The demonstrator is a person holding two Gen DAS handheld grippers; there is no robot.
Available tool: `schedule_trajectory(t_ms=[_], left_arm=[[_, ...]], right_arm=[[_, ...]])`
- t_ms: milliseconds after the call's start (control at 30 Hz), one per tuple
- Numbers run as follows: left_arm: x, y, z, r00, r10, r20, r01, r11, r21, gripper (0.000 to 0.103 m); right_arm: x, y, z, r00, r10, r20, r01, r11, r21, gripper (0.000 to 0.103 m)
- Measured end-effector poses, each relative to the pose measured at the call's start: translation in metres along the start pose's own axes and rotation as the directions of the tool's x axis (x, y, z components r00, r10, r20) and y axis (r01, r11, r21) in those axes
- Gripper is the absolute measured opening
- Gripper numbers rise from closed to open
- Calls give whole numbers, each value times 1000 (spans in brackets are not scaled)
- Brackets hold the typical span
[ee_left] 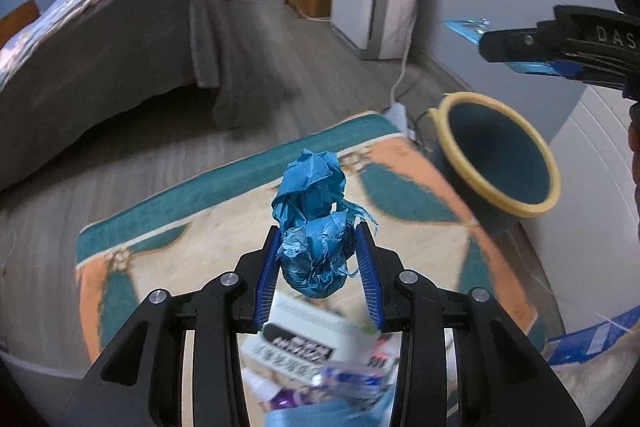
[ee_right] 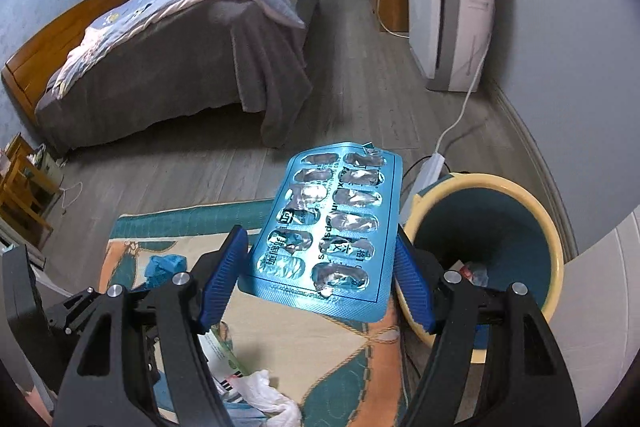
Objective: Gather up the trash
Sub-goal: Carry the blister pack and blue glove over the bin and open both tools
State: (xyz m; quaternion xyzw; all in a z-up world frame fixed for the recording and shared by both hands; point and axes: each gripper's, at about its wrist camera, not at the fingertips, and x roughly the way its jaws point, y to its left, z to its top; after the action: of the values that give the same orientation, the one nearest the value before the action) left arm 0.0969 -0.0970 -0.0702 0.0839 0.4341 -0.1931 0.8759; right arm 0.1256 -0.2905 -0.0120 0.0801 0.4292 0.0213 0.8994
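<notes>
Dim, cool indoor light fills both views. Fisheye bending darkens the corners. The left view's patterned teal-and-orange floor rug (ee_left: pixel 248 227) at 6 o'clock is motion-blurred.

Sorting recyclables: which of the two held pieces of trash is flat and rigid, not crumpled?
The blue blister pack in the right gripper: a flat sheet of emptied foil pockets. The left gripper holds a crumpled blue paper wad.

Right gripper (ee_right: pixel 320 267) clamped on an emptied blue blister pack (ee_right: pixel 328 227), held tilted above the rug (ee_right: pixel 360 359). Yellow-rimmed bin (ee_right: pixel 554 243) just right, scraps inside. White tissue (ee_right: pixel 268 393) and blue wad (ee_right: pixel 164 265) lying on rug.
</notes>
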Motion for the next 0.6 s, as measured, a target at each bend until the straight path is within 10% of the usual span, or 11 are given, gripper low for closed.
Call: schedule_trajectory(t_ms=[600], left_arm=[[24, -85, 60, 992, -123, 4, 122, 986, 117, 39]], right_arm=[[-9, -95, 5, 995, -104, 14, 101, 985, 138, 70]])
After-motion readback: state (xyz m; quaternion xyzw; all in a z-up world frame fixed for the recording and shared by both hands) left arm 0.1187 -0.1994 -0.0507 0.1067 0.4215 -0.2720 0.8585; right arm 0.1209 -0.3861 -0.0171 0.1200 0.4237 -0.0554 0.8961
